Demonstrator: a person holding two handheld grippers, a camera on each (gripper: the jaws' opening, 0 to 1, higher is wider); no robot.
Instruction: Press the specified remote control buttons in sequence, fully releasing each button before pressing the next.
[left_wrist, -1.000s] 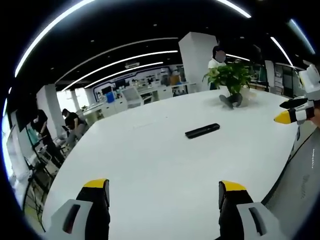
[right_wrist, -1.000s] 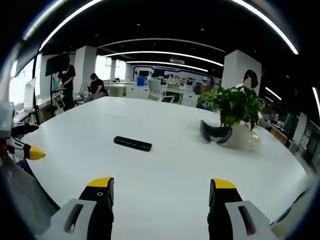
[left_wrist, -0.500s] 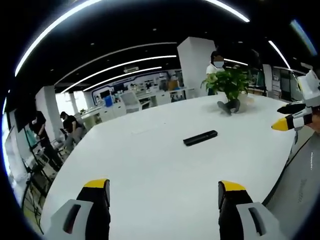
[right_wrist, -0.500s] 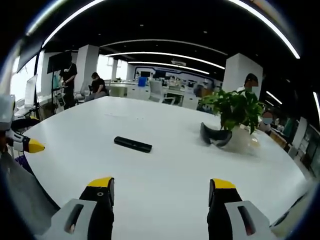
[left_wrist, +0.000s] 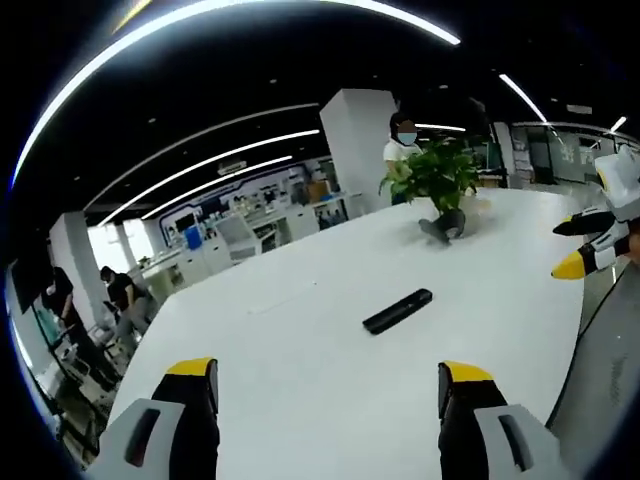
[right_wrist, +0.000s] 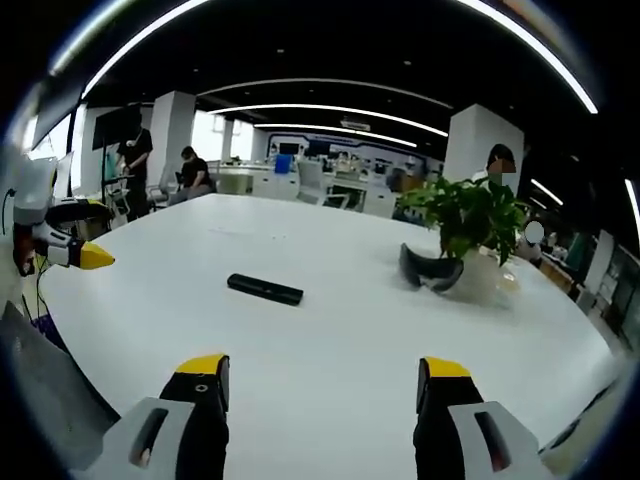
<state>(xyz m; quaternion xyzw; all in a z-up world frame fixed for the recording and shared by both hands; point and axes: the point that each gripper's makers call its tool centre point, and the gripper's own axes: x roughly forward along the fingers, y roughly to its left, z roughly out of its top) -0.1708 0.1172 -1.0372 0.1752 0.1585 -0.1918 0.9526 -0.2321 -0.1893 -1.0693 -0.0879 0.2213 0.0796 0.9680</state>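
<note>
Left tongs (left_wrist: 325, 385): jaws wide apart, yellow tips up from the bottom of the left gripper view, nothing between them, held above the white table (left_wrist: 300, 350) w/o touching it. Right tongs (right_wrist: 322, 380): same state, jaws spread wide, empty, over bare table surface.

Remote control (left_wrist: 397, 310): black, slim, lying flat on the table, well ahead of the left tongs and a bit toward its right jaw, long axis running diagonally away to the right. In the right gripper view the remote (right_wrist: 264, 288) sits ahead of the right tongs, slightly toward its left jaw, lying roughly crosswise. Neither tongs touches it; both well apart from it.

Right tongs also seen at the right edge of the left gripper view (left_wrist: 585, 245), yellow tip pointing inward, to the right of the remote and apart from it. Left tongs at the left edge of the right gripper view (right_wrist: 70, 235), yellow-tipped, left of the remote.

Potted plant (right_wrist: 470, 215): green leaves, pale pot, on the table beyond the remote and ahead of the right jaw of the right tongs. A dark curved object (right_wrist: 430, 268) lies just beside the pot; can't tell what it is.

Bkgd: open office, people (right_wrist: 190, 170) standing and sitting at the far side behind the table, white pillar (left_wrist: 355, 140), long ceiling light strips.
</note>
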